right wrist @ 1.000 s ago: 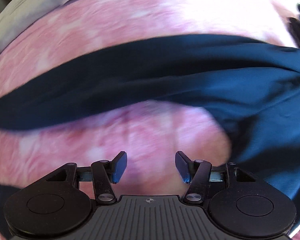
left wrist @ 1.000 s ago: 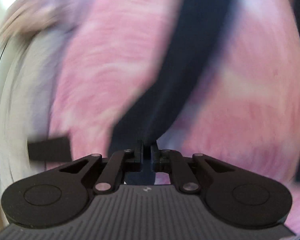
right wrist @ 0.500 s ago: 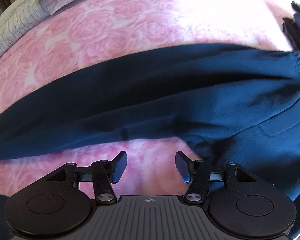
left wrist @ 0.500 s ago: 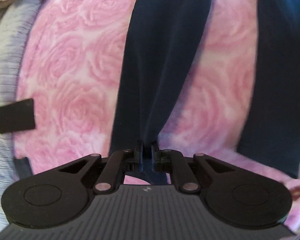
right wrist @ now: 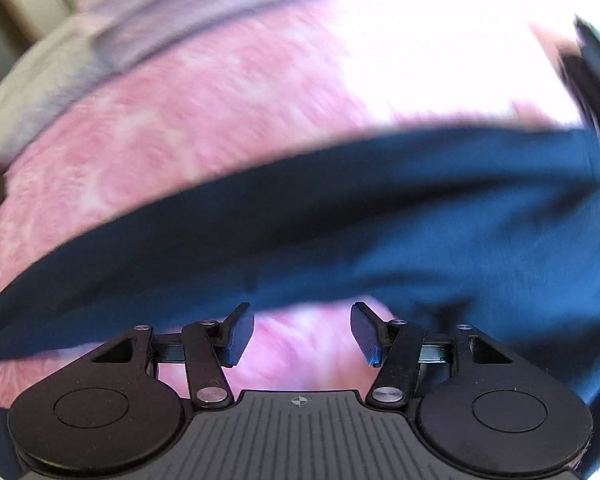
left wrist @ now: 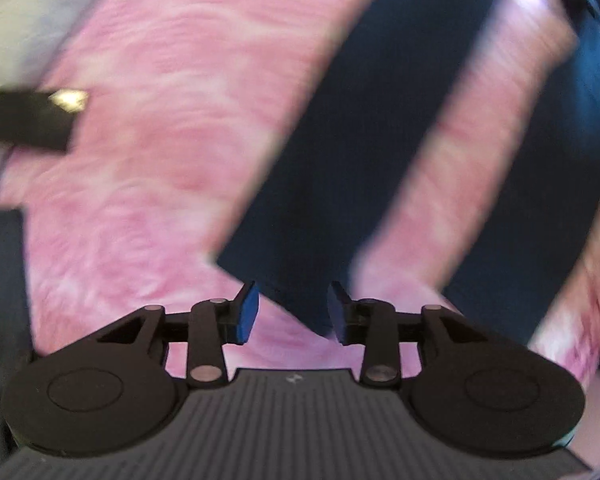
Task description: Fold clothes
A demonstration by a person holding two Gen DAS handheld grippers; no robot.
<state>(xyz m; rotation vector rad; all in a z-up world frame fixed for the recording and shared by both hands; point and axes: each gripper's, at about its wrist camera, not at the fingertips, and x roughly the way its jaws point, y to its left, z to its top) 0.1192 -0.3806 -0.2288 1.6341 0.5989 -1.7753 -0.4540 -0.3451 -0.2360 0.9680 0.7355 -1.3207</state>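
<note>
A dark navy pair of trousers lies spread on a pink rose-patterned bedspread. In the left wrist view one trouser leg runs diagonally, and its hem end lies loose between the blue pads of my open left gripper. A second leg lies to the right. In the right wrist view my right gripper stands open just in front of the long leg, with only pink cover between its fingers. Both views are blurred by motion.
A grey striped sheet borders the pink cover at the far side. A small dark rectangular object lies at the left of the bed. Another dark object sits at the right edge of the right wrist view.
My left gripper was shut on the trouser leg's hem and now stands open, with the hem lying loose on the bed. The right gripper stayed open and shifted slightly.
</note>
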